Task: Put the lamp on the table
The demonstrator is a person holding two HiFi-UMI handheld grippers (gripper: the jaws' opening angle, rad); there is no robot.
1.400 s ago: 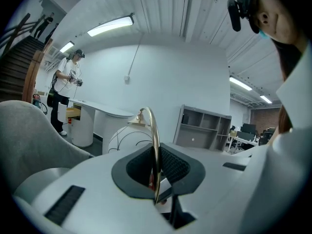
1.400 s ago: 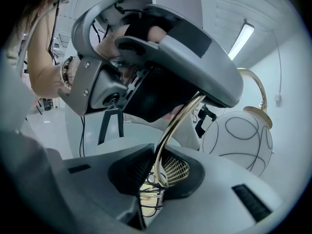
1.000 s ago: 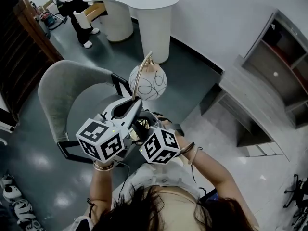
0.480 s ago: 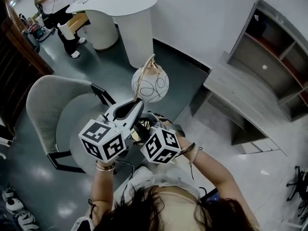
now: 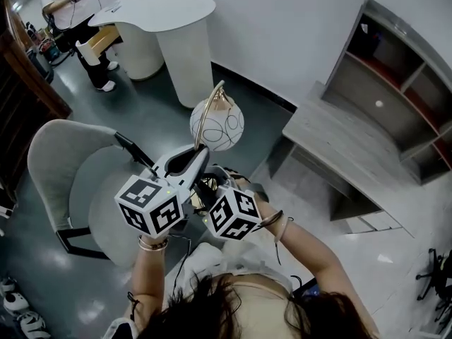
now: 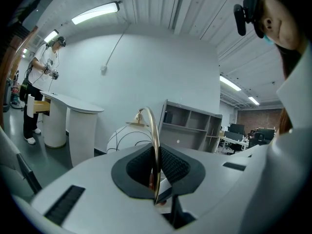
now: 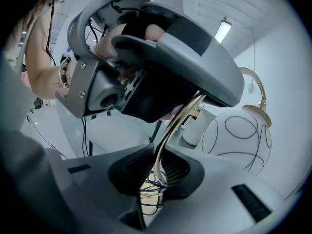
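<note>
Lamp [image 5: 212,119] (globe shade [image 5: 222,127] up) held aloft; left gripper [image 6: 156,182] and right gripper [image 7: 158,172] both clamp its stem [image 6: 155,145].

Lamp [image 5: 216,121] held up at the centre, furniture ringed around it
The left gripper [image 5: 193,158] is clamped on the lamp's stem [image 6: 155,130], at 7 o'clock from the shade; the right gripper [image 7: 158,172] is closed on the same stem lower down, just beside the left one at its 5 o'clock; a chair [image 5: 56,161] sits at 9 o'clock; a desk [image 5: 166,9] at 11 o'clock, a person [image 5: 70,9] at its left end; a table [image 5: 339,136] at 3 o'clock; shelves [image 5: 402,83] behind it at 2 o'clock.
</note>
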